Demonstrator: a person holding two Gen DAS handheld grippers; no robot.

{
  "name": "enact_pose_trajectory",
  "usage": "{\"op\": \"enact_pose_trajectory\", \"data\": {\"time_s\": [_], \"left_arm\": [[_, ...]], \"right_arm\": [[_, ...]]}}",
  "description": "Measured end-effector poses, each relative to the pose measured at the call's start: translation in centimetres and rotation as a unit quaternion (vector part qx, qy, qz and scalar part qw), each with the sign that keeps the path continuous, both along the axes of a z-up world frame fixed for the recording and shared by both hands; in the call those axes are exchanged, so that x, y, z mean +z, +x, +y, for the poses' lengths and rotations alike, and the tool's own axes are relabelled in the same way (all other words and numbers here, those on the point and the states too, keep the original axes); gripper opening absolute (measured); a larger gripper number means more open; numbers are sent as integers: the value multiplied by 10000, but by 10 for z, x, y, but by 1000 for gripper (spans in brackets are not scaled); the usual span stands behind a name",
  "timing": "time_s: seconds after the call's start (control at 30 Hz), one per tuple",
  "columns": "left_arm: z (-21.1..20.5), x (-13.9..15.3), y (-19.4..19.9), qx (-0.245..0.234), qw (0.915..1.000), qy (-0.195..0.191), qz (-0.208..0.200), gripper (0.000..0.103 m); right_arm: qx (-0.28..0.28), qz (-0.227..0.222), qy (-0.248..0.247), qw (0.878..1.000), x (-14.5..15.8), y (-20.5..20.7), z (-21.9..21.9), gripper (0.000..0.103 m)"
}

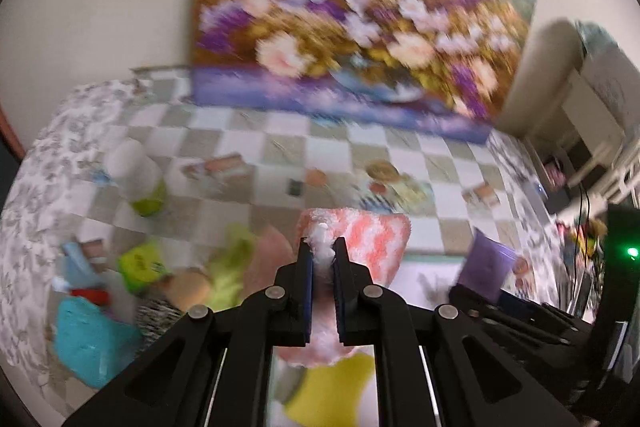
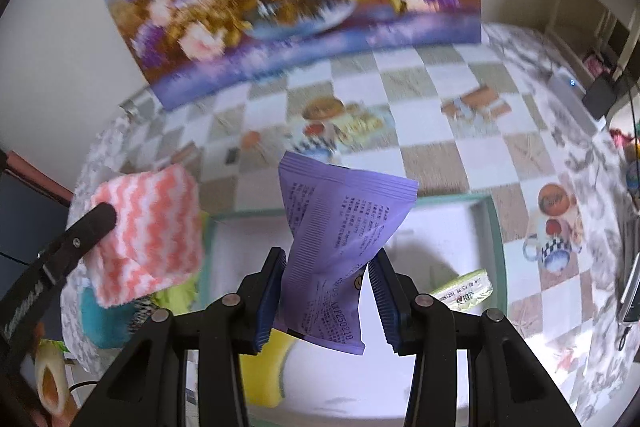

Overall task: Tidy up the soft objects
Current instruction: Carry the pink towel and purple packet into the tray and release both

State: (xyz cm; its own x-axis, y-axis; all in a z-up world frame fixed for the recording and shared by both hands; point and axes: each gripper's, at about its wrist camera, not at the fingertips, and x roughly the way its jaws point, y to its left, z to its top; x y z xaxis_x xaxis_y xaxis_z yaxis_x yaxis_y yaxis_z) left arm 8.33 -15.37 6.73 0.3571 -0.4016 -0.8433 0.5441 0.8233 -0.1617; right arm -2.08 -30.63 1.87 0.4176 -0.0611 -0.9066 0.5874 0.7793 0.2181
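Left gripper (image 1: 323,251) clamped tight on a fluffy coral-and-white cloth (image 1: 372,239), jaws nearly touching, a pinch of white pile squeezed between the pads, the rest hanging beyond the fingertips above the checked tablecloth (image 1: 248,131). Right gripper (image 2: 326,267) closed at a medium width on a purple packet (image 2: 340,223), crumpled at the waist where the blue pads press, printed side facing the camera. Below it, a white tray with a green rim (image 2: 494,227), a small yellow-green sachet (image 2: 464,289) lying inside near the right wall, something yellow (image 2: 264,375) at the near left. Left of the tray, a heap of soft things (image 1: 152,283), teal, lime and pink. Against the far wall, a flower painting (image 1: 360,15), blurred.
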Motion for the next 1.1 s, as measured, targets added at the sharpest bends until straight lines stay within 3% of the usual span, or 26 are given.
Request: {"op": "enact_pose_trajectory", "data": {"time_s": [0.4,0.87,0.93,1.03,1.1], "left_arm": [[-48,-46,-20,-457,9973,264,503,9],[-61,-104,-25,-546,9895,612,1186,10],[-59,-100,-23,-494,9897,551,1222,16],[-55,-90,-18,-469,9910,452,1174,43],[-50,-81,-14,-409,9916,373,1169,51]], "right_arm": [[-237,575,-19,9981,-36,-10,-26,46],[-242,906,93,9955,-60,-13,-34,47],[-256,907,77,9955,-59,-13,-34,47],[-281,874,116,9957,-55,-14,-34,47],[-287,770,167,9965,-48,-14,-34,49]]}}
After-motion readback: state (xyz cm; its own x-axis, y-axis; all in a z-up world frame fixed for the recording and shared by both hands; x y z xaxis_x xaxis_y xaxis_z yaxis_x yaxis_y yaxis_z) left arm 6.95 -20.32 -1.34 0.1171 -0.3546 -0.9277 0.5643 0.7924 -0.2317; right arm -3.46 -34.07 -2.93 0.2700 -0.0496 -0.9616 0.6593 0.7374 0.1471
